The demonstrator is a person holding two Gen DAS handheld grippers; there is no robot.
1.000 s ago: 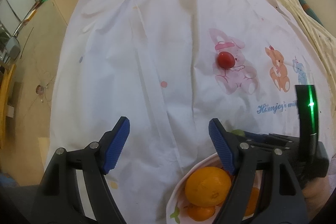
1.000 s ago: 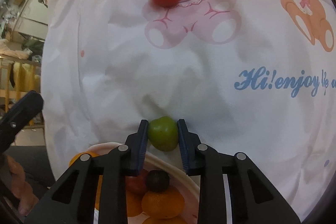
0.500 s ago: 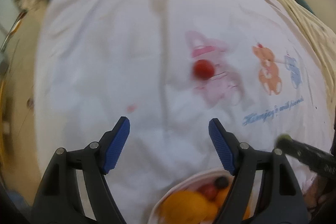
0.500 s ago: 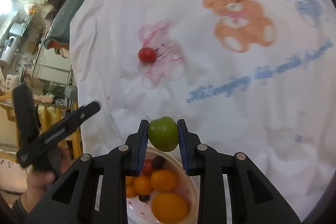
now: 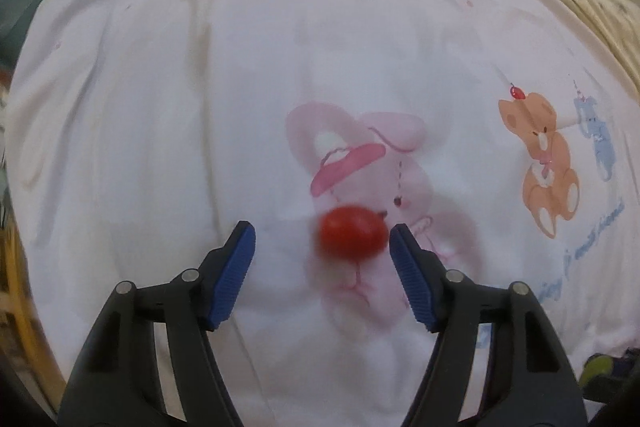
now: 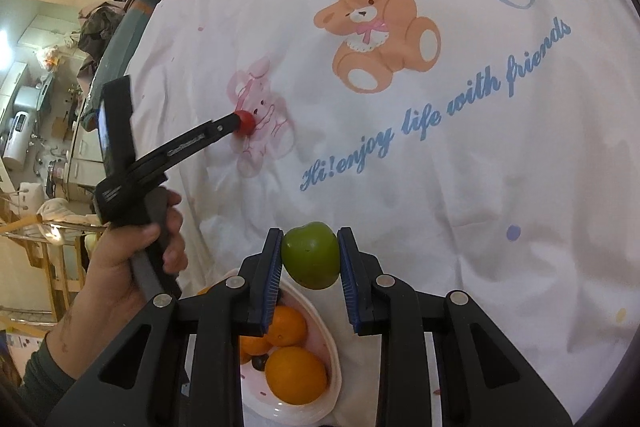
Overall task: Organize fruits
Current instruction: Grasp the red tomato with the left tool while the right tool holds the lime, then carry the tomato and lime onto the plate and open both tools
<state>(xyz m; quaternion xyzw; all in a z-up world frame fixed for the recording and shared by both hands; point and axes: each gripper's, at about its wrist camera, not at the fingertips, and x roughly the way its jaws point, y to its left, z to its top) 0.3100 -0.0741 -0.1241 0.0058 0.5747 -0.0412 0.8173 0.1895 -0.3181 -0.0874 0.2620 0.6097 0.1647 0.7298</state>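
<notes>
White cloth (image 6: pixel 460 187) spreads under my work, a bowl (image 6: pixel 334 367) of oranges (image 6: pixel 295 375) sits at its near edge, my right gripper (image 6: pixel 310 259) clamps a green fruit (image 6: pixel 310 255) above that bowl, and my left gripper (image 5: pixel 322 243) gapes wide around a small red fruit (image 5: pixel 352 233) lying on the cloth.

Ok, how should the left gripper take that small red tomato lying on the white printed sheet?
Pinch the small red oval tomato across its short middle, coming low and straight ahead. It lies sideways between the left gripper's open blue pads, nearer the right one, so shift slightly right to centre, then close gently; it looks smooth and could roll.
</notes>
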